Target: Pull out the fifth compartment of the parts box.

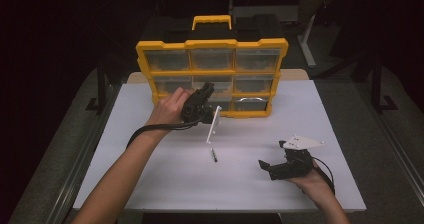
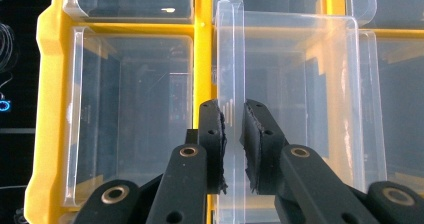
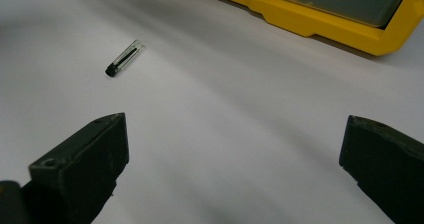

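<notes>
A dark room surrounds a white rectangular table (image 1: pixel 165 184), lit from above; on its far half stands a yellow plastic organiser cabinet (image 1: pixel 212 78) with a yellow carry handle and rows of clear pull-out drawers, its front facing the person; the left gripper (image 1: pixel 204 95) is raised against the cabinet's lower middle rows, and in the left gripper view its two black jaws are clenched on the upright lip of a clear plastic drawer (image 2: pixel 290 99), which already juts forward of its neighbours beside a yellow divider; the right gripper (image 1: pixel 266 167) rests low on the near right of the table, well apart from the cabinet, its jaws (image 3: pixel 235 169) spread wide with nothing but bare table between them; between the two hands, near the table's middle, lies a small clear tube with a black tip (image 1: pixel 213 155), seen again in the right gripper view (image 3: pixel 123 58) ahead of the open jaws; the step in hand looks like drawing the drawer out of the cabinet; the next move probably calls for a straight, level pull toward the person without loosening the pinch, since the thin slick lip could slip free, while the right gripper seems placed to pick up the small tube afterwards.
</notes>
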A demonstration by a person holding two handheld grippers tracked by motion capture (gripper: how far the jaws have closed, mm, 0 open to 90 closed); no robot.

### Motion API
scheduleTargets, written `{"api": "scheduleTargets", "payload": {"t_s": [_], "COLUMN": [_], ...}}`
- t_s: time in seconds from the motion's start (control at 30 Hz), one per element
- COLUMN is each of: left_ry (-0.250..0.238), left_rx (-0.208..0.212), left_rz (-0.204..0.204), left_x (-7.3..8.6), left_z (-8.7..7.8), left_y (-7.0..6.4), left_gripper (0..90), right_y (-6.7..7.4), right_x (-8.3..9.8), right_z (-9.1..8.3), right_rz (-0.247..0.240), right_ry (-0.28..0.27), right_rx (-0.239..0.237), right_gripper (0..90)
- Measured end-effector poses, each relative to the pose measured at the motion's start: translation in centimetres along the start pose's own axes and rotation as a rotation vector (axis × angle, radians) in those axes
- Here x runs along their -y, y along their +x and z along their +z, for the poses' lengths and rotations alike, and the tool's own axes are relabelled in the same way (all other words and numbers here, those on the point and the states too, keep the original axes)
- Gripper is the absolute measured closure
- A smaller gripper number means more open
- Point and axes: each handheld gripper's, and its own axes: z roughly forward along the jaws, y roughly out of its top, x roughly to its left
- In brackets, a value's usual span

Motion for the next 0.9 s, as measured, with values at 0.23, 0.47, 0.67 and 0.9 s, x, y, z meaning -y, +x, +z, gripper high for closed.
{"api": "scheduleTargets", "payload": {"t_s": [0.23,0.47,0.67,0.9], "left_ry": [-0.007,-0.012,-0.018,-0.025], "left_rx": [-0.004,-0.007,-0.007,-0.007], "left_rz": [-0.001,0.003,0.0,0.007], "left_x": [-0.1,-0.2,-0.3,-0.5], "left_z": [-0.4,-1.0,-1.3,-1.8], "left_y": [-0.1,-0.2,-0.2,-0.2], "left_gripper": [79.5,79.5,79.6,79.6], "right_y": [0.0,0.0,0.1,0.1], "right_x": [0.0,0.0,0.0,0.0], "right_z": [0.0,0.0,0.0,0.0], "right_rz": [0.001,-0.001,-0.001,-0.001], "right_ry": [0.002,0.001,0.004,0.004], "right_rx": [0.001,0.002,0.002,0.003], "right_gripper": [0.0,0.0,0.0,0.0]}}
